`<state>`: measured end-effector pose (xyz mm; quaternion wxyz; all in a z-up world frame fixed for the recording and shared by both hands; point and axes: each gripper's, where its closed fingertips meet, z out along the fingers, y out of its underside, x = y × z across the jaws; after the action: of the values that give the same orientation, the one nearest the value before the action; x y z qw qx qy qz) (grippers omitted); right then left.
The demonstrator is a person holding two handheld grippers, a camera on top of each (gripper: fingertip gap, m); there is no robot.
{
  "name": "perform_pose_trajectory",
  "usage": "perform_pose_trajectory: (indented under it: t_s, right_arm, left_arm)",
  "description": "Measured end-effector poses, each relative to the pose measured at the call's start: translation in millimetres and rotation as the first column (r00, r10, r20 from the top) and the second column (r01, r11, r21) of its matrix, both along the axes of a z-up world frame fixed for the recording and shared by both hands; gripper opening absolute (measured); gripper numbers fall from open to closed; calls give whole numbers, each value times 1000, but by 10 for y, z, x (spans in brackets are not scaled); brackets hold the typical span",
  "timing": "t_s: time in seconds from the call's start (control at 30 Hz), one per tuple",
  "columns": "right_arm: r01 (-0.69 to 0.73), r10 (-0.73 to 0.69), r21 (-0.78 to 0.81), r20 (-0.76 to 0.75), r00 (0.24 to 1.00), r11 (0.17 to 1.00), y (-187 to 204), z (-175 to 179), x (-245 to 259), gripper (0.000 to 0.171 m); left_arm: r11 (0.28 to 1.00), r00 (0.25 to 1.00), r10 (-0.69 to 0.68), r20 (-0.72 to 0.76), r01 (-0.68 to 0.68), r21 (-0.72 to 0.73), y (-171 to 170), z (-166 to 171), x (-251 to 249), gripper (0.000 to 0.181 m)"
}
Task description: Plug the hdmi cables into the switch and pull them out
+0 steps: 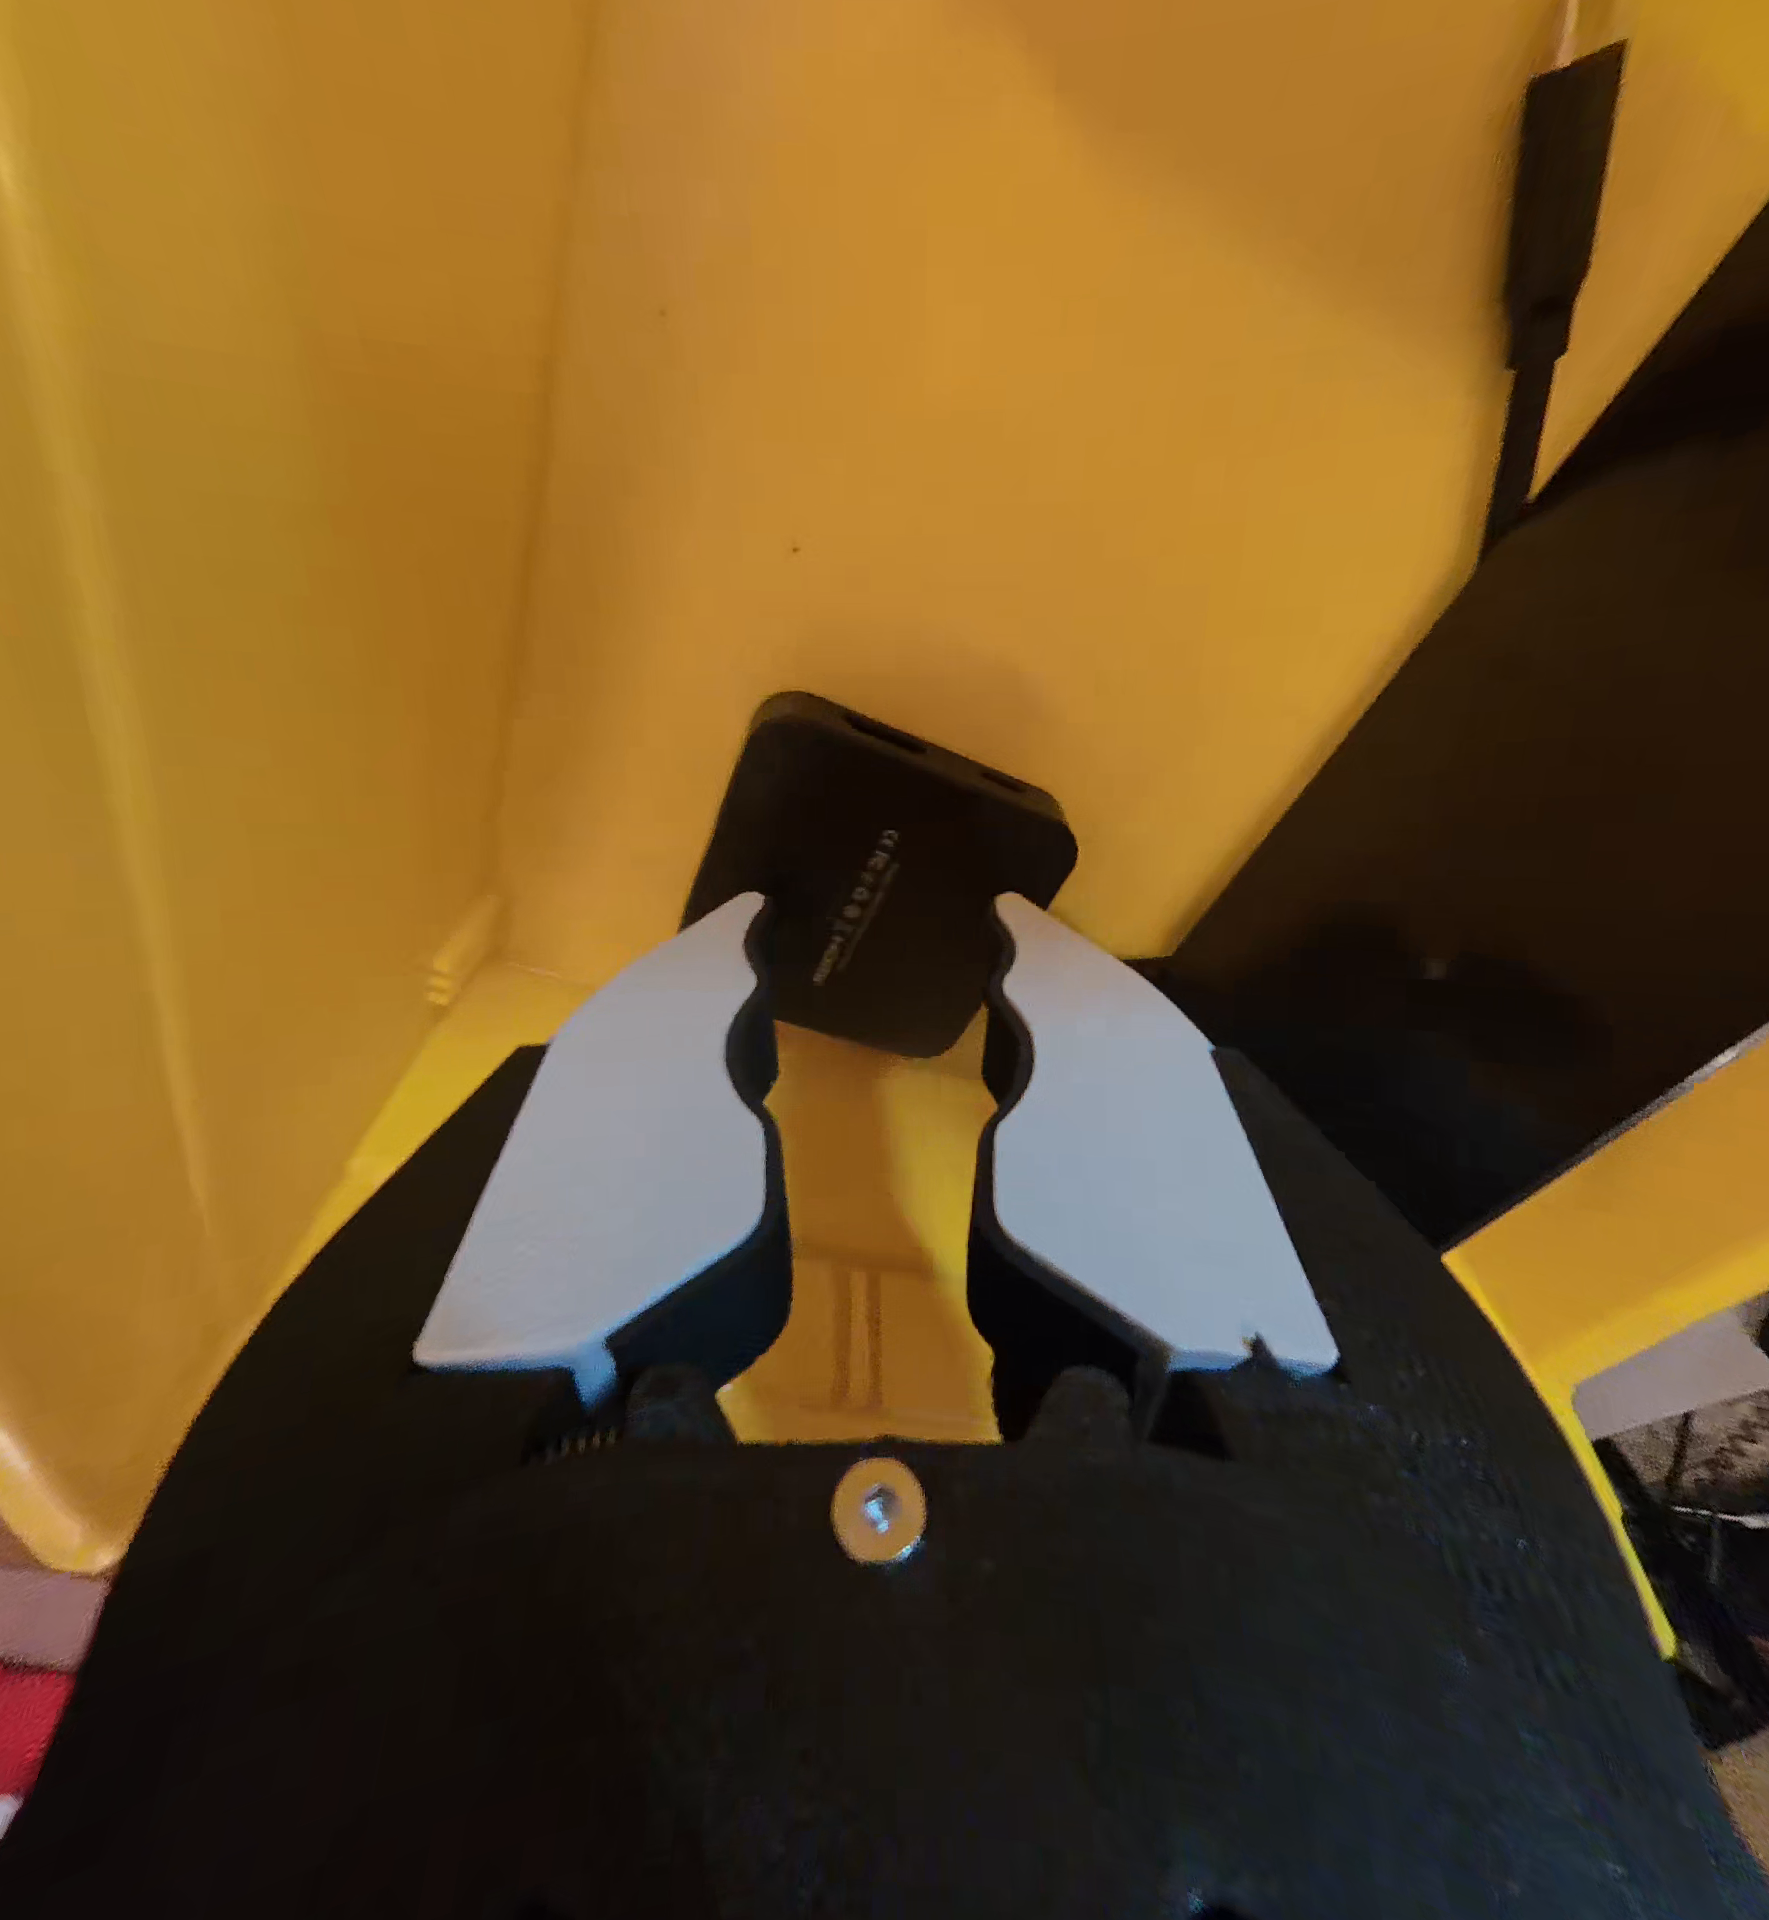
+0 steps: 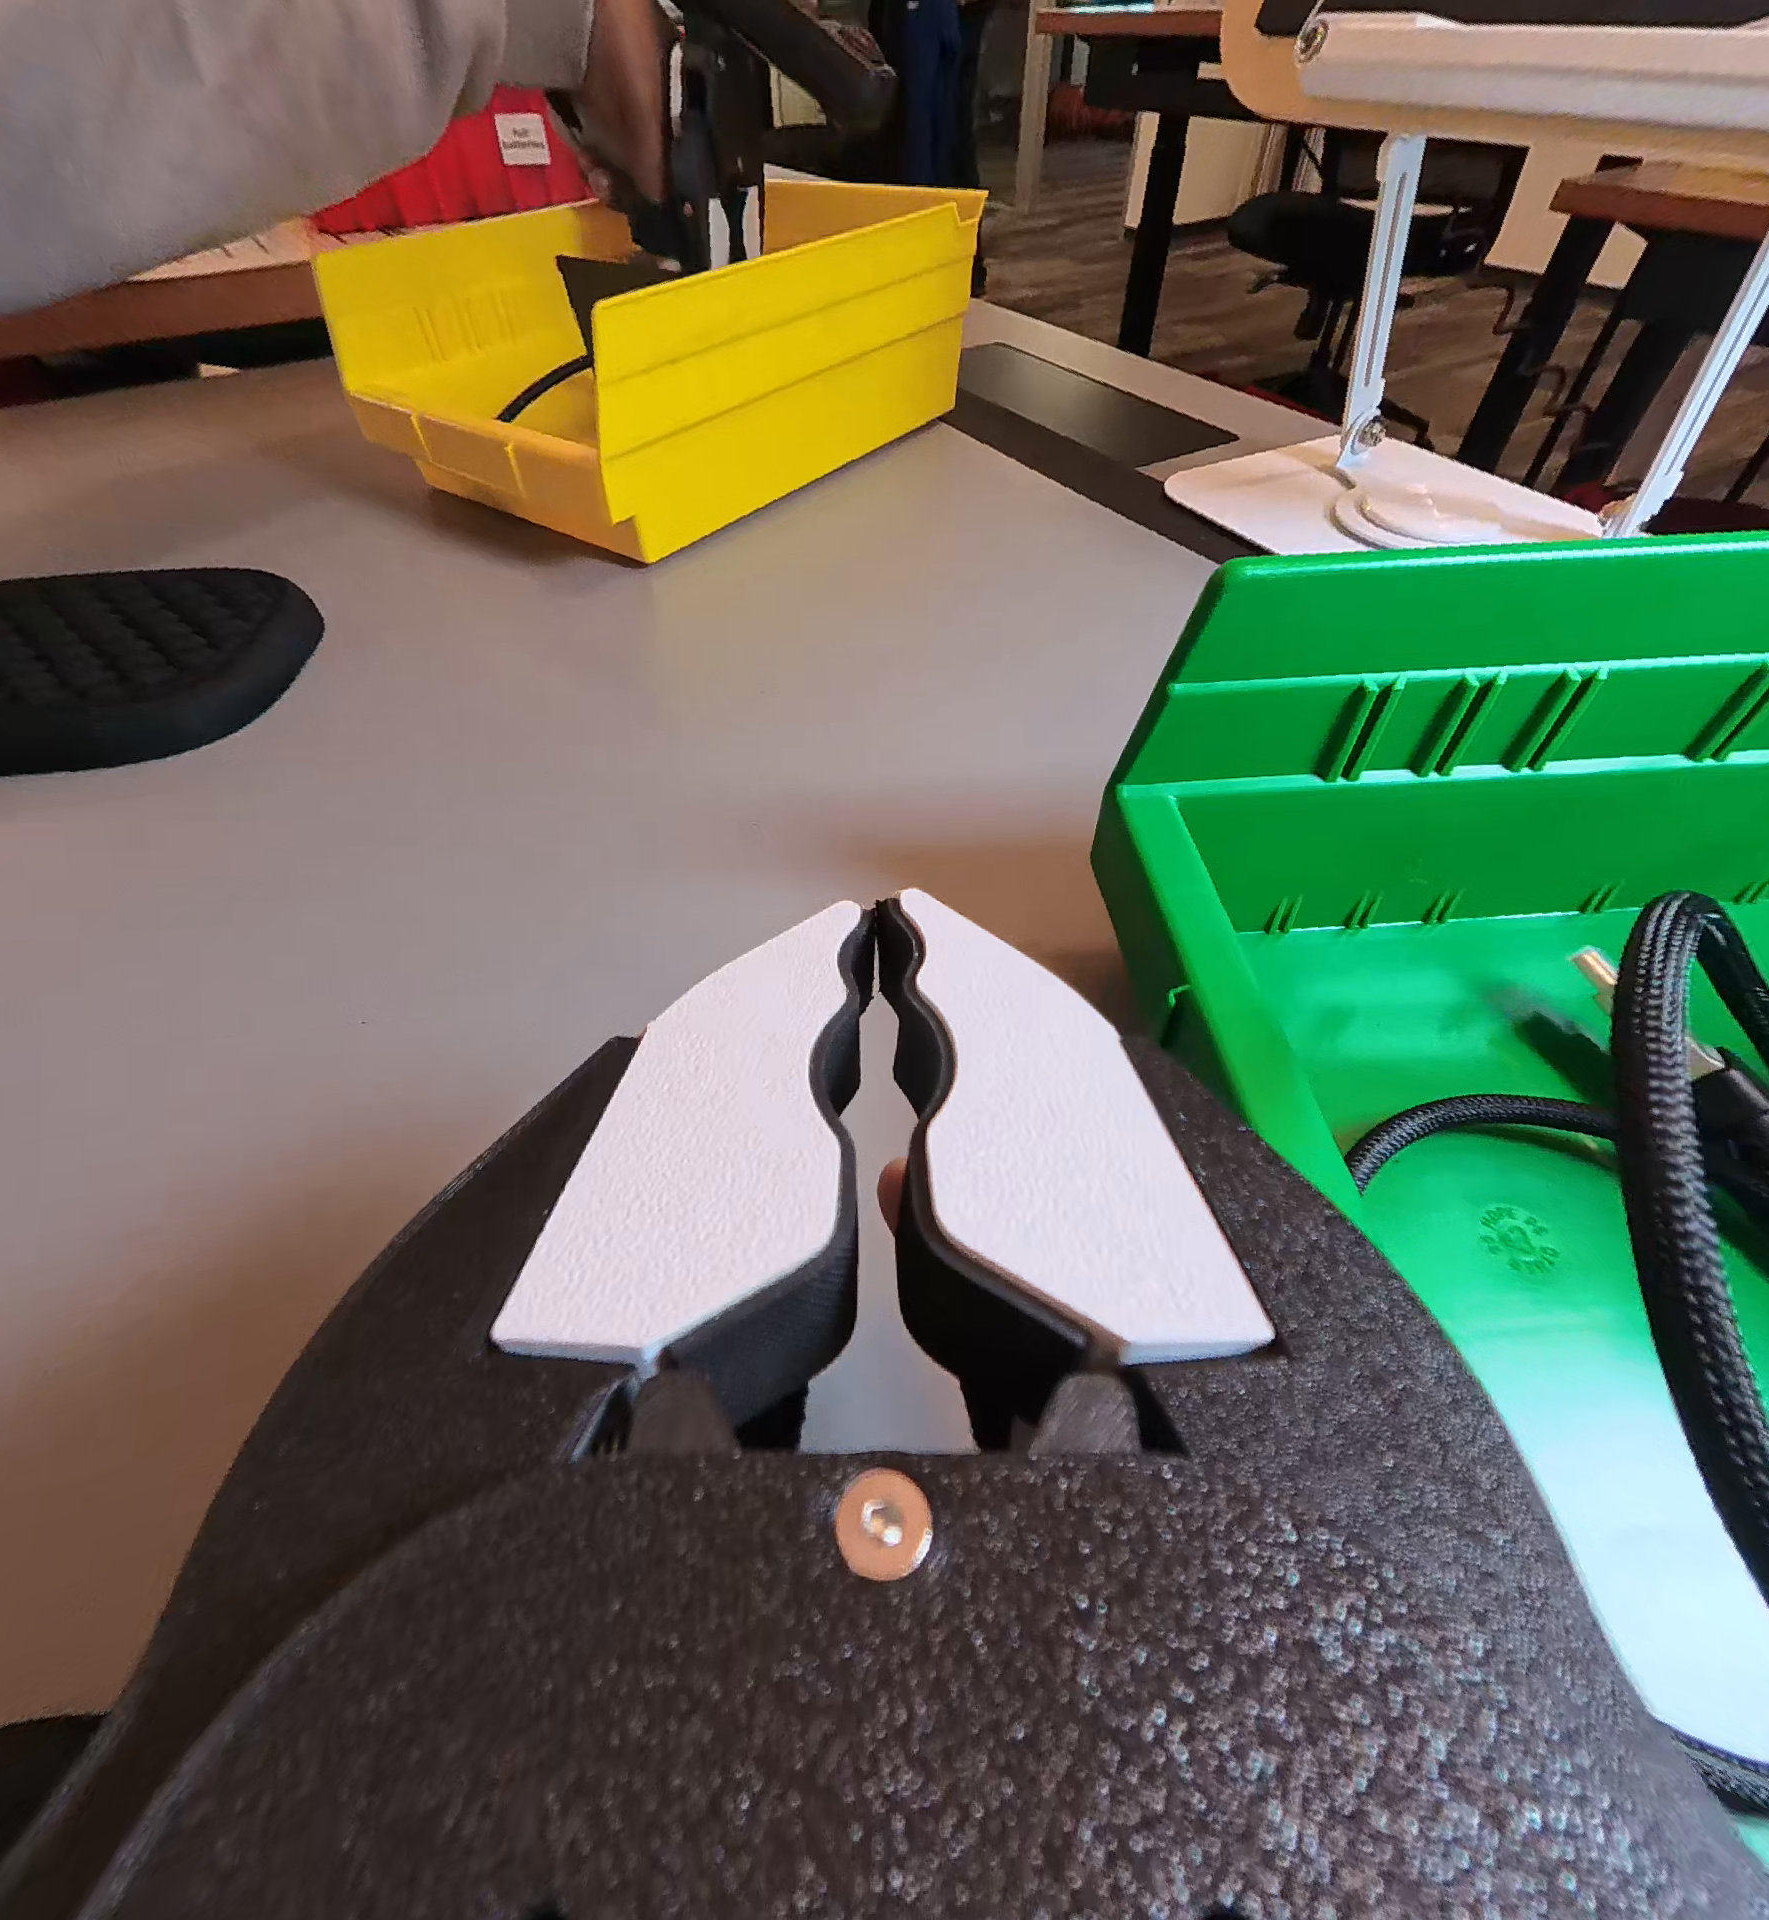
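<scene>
In the left wrist view my left gripper (image 1: pixel 880 914) is shut on the black HDMI switch (image 1: pixel 890 883), a small flat box with ports on its far edge, held inside the yellow bin (image 1: pixel 340 520). A black cable connector (image 1: pixel 1555 208) hangs at the upper right. In the right wrist view my right gripper (image 2: pixel 878 914) is shut and empty above the grey table (image 2: pixel 599 779). Black braided HDMI cables (image 2: pixel 1669 1091) lie coiled in the green bin (image 2: pixel 1379 727) just to its right. The yellow bin (image 2: pixel 755 395) with the left gripper in it stands far ahead.
A black textured pad (image 2: pixel 101 665) lies at the left of the table. A white stand (image 2: pixel 1379 488) rises behind the green bin. A person's grey sleeve (image 2: pixel 184 125) reaches over the yellow bin. Chairs and desks stand beyond. Across from one pair of fingers to the other is roughly 55 cm.
</scene>
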<state>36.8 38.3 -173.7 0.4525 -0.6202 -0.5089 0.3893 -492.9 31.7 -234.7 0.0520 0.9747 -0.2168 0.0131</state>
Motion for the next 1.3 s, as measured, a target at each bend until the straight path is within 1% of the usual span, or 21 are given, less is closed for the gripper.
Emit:
perform_pose_trajectory:
  t_s: [0.03,0.07,0.1,0.13,0.17,0.2,0.27,0.3,0.33,0.4,0.5,0.53,0.63,0.73,0.8,0.93,1.03,1.13,1.23,1.3]
  right_arm:
    - [-4,4,-6,2,1000,1000,-1,-10,-9,1]
    - [-6,6,-8,6,1000,1000,-2,-20,-17,1]
    - [-8,8,-7,11,1000,1000,-5,-27,-24,1]
    - [-8,8,-4,14,1000,1000,-10,-30,-27,1]
    - [-8,8,-1,16,1000,1000,-19,-29,-28,1]
    - [-8,8,1,15,1000,1000,-29,-25,-26,1]
    - [-9,9,3,12,1000,1000,-47,-16,-23,1]
    - [-10,10,2,11,1000,1000,-51,-13,-24,1]
    - [-13,13,-2,10,1000,1000,-53,-11,-28,1]
    - [-15,16,-11,11,1000,1000,-49,-15,-39,1]
    - [-22,22,-10,19,1000,1000,-62,-26,-42,1]
    - [-23,23,-5,24,999,1000,-67,-28,-39,1]
    - [-23,23,9,27,999,1000,-76,-15,-21,1]
    - [-24,24,12,19,1000,1000,-78,5,-3,1]
    - [-27,27,9,18,999,1000,-74,5,-1,0]
    - [-37,37,4,31,999,999,-81,-32,-14,1]
    - [-44,44,8,48,998,999,-96,-69,-28,1]
    - [-49,48,12,60,997,999,-111,-92,-39,1]
    - [-53,51,19,64,997,998,-128,-94,-44,1]
    - [-55,54,18,60,997,998,-137,-87,-50,1]
  left_arm:
    - [1000,999,-23,-25,23,-11,-6,-4,-1,37]
    - [998,997,-58,-53,56,-35,-30,-7,6,43]
    - [993,991,-98,-91,91,-73,-67,-12,2,55]
    - [984,978,-144,-150,126,-124,-110,-24,-44,72]
    - [975,957,-194,-215,165,-149,-109,-25,-118,74]
    - [973,946,-213,-246,183,-139,-69,-30,-147,76]
    - [987,965,-157,-211,147,-63,40,-74,-69,74]
    - [991,973,-133,-187,124,-57,38,-113,-38,77]
    - [989,977,-130,-168,115,-96,-17,-144,-24,83]
    - [987,986,-100,-136,81,-137,-72,-160,14,79]
    - [984,986,-101,-135,79,-158,-91,-160,18,78]
    - [980,981,-125,-147,99,-172,-96,-149,-5,69]
    - [974,974,-170,-149,143,-176,-92,-145,-8,69]
    - [972,956,-209,-208,179,-153,-63,-99,-81,69]
    - [970,939,-232,-255,204,-131,-30,-12,-139,69]
    - [962,903,-264,-339,270,-32,111,321,-202,69]
    - [935,838,-294,-459,351,43,249,695,-241,69]
    - [909,763,-255,-594,398,121,355,1138,-253,68]
    - [832,641,-146,-753,491,257,521,1726,-204,68]
    - [746,597,-31,-801,547,379,594,2155,-90,68]
